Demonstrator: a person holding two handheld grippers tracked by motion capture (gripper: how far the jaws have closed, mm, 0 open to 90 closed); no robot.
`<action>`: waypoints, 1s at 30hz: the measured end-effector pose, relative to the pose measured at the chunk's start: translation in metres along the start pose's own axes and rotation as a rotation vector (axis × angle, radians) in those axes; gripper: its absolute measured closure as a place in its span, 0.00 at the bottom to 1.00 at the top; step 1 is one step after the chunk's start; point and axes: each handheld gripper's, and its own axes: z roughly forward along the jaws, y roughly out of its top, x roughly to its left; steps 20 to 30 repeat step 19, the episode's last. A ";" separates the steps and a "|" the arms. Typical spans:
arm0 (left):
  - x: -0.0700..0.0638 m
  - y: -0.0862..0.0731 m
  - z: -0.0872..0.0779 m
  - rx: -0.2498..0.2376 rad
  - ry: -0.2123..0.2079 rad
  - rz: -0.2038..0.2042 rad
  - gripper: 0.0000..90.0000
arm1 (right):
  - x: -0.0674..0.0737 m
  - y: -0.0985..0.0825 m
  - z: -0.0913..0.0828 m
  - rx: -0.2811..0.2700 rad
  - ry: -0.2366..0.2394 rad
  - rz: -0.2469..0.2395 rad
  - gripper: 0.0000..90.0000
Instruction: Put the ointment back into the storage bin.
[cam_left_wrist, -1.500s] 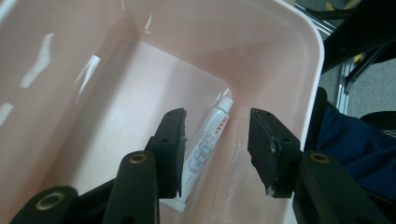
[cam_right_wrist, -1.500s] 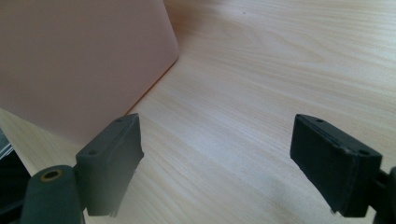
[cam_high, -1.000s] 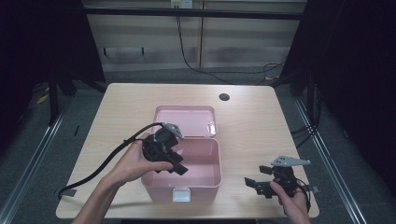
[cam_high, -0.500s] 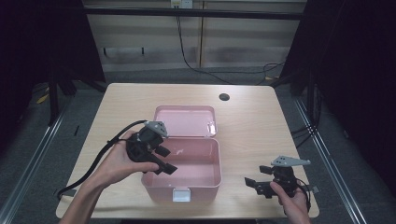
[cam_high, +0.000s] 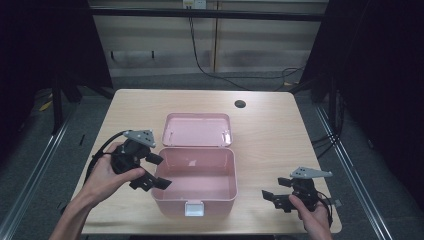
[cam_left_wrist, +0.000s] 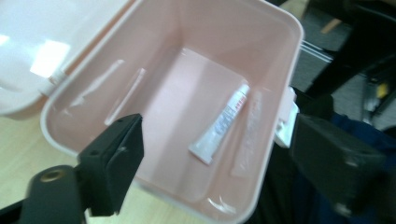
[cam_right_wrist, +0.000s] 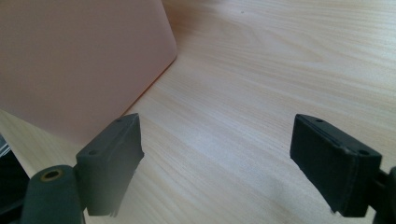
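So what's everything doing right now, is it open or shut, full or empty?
Pink box: open, one tube inside.
Lid: flipped back, lying flat on the table.
White tube: lying on the box floor, let go.
Left gripper: jaws have just been opening, nothing between them, by the box's left rim.
Right gripper: jaws open, empty, low over the table right of the box.

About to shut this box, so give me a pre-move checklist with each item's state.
1. Tube lies flat on the floor of the pink box: ok.
2. Left gripper jaws just opened, nothing between them: ok.
3. Left gripper clear of the box rim: cannot tell.
4. Lid open and lying back on the table: ok.
5. Right gripper open, resting beside the box, apart from it: ok.
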 end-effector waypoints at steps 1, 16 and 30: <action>0.002 -0.003 -0.003 -0.008 0.014 0.005 0.21 | 0.000 0.000 0.000 0.001 -0.001 0.000 0.18; 0.020 -0.057 -0.016 -0.128 0.097 -0.057 0.20 | 0.000 -0.001 0.003 -0.005 -0.036 -0.013 0.19; 0.023 -0.068 -0.015 -0.136 0.118 -0.084 0.20 | 0.000 -0.002 0.004 0.007 -0.043 -0.017 0.19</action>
